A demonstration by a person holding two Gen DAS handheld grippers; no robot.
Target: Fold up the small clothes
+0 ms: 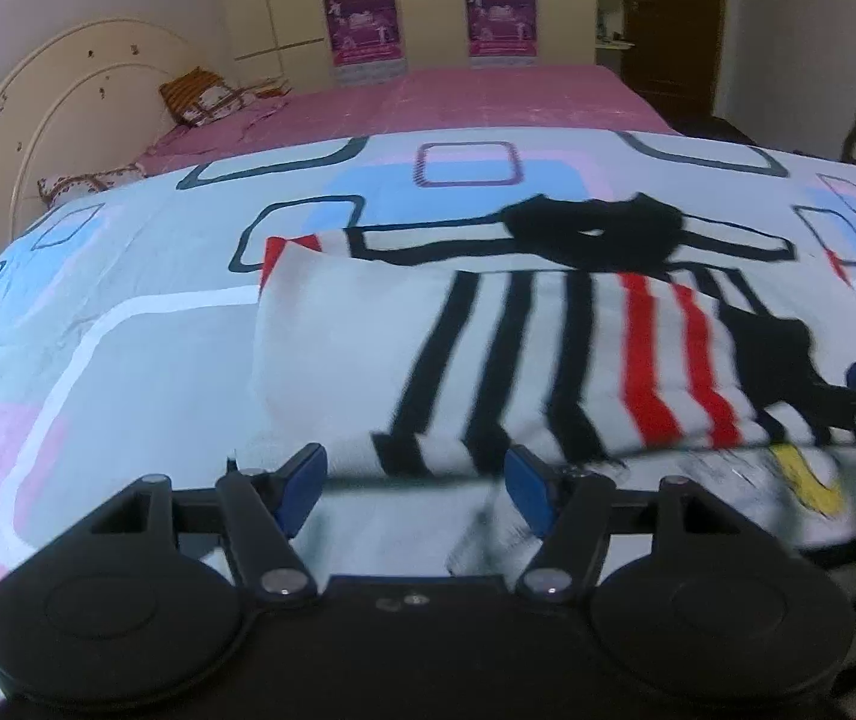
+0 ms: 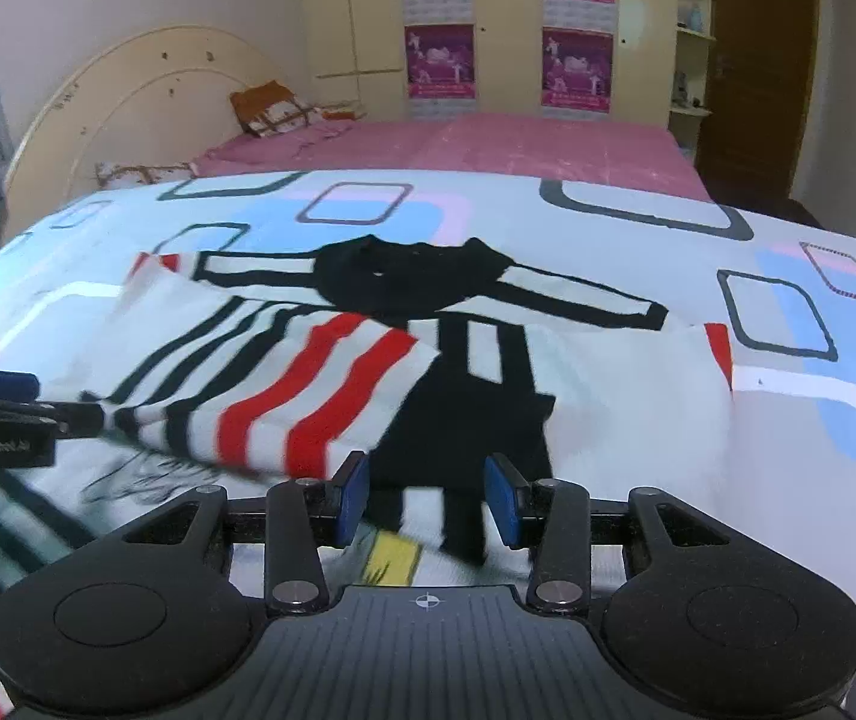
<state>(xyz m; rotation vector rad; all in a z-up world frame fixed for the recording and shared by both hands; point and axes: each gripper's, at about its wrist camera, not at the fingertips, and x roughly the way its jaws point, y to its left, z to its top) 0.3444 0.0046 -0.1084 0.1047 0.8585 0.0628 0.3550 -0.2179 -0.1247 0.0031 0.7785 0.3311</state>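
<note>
Garment: white T-shirt [image 2: 320,384] with black and red stripes and a black collar, lying on the patterned bedsheet [image 2: 818,420], 1 side folded over the body.
Left gripper [image 1: 416,489]: jaws apart, pads pressing nothing, over the shirt's near edge.
Right gripper [image 2: 425,501]: jaws apart, gripping nothing, above the shirt's hem.
Background: pink bed [image 2: 488,144], cream headboard [image 2: 128,96].
</note>
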